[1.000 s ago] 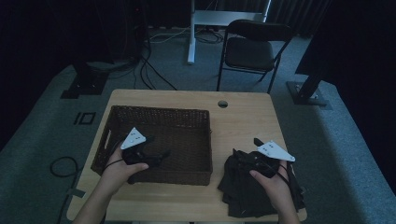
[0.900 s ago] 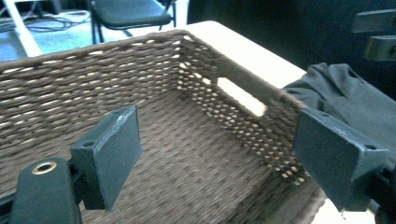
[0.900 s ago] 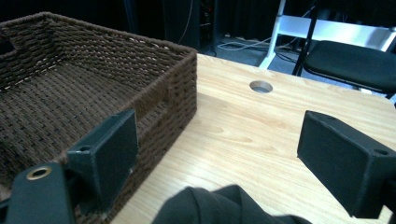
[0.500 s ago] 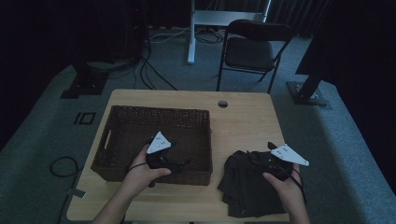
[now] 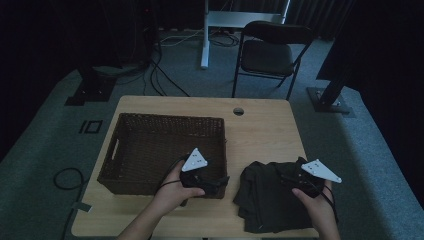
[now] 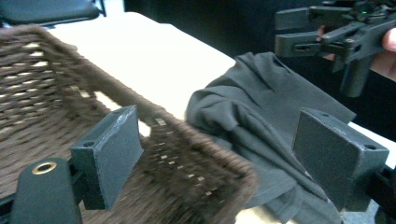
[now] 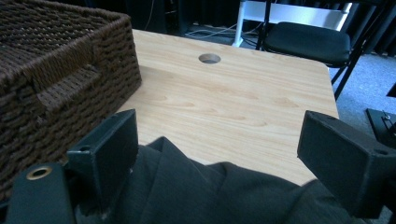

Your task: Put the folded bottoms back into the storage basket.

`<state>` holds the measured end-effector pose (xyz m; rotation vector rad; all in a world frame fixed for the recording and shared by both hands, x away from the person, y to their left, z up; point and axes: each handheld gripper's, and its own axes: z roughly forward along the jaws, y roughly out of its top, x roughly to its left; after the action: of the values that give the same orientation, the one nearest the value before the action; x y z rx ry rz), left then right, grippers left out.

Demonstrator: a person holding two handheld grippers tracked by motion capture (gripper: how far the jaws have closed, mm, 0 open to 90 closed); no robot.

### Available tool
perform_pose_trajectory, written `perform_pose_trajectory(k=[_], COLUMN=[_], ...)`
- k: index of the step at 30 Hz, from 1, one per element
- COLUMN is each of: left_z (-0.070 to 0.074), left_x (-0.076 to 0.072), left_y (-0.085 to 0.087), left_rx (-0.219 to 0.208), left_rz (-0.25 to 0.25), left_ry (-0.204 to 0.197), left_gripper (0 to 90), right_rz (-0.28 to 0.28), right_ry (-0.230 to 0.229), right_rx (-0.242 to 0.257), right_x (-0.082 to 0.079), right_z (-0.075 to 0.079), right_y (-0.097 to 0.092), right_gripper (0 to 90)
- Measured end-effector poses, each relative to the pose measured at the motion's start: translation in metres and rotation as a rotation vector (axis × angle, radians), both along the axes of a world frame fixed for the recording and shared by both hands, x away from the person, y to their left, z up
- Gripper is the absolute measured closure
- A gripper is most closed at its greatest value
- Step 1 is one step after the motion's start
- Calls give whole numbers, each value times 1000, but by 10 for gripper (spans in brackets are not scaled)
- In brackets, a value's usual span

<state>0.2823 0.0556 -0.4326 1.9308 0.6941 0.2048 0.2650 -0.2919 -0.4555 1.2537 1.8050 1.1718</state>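
A dark grey cloth (image 5: 267,200) lies crumpled on the wooden table (image 5: 260,130), near its front right. Left of it stands a brown wicker basket (image 5: 150,150). My left gripper (image 5: 222,181) hovers at the basket's near right corner, pointing at the cloth. In the left gripper view its jaws (image 6: 219,154) stand open over the basket rim (image 6: 187,154), with the cloth (image 6: 261,107) beyond. My right gripper (image 5: 294,176) is over the cloth's right part. Its jaws (image 7: 224,140) are wide open with the cloth (image 7: 224,191) just below them and not pinched.
A round cable hole (image 5: 238,111) sits near the table's far edge. Behind the table stand a black folding chair (image 5: 270,52) and a white desk leg (image 5: 205,35). Cables (image 5: 65,177) trail on the grey carpet at the left.
My left hand has travelled right, from over the basket's left part to its near right corner. My right hand has shifted a little right and nearer, staying over the cloth.
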Motion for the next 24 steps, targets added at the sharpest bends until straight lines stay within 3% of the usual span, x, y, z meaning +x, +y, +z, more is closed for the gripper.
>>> perform_pose_trajectory(k=[9,14,20,24], left_z=[2,3,-1,-5], left_x=[-3,-9,-15,-18], left_y=[-26,-50,-77,-92], left_rx=[-11,-16,-58,-55], left_rz=[-38,-64,-86,-107], left_ry=[-7,-12,5,14], left_gripper=[161,161,161,161], right_rz=[-25,-39,-47,-54], right_ry=[10,24,37,51], right_rx=[11,11,25,19], right_x=[-3,-3,-3,-3], right_z=[-6,-11,-19,-23], right_y=[-16,-25,-34,-38], right_gripper=[120,119,119,120])
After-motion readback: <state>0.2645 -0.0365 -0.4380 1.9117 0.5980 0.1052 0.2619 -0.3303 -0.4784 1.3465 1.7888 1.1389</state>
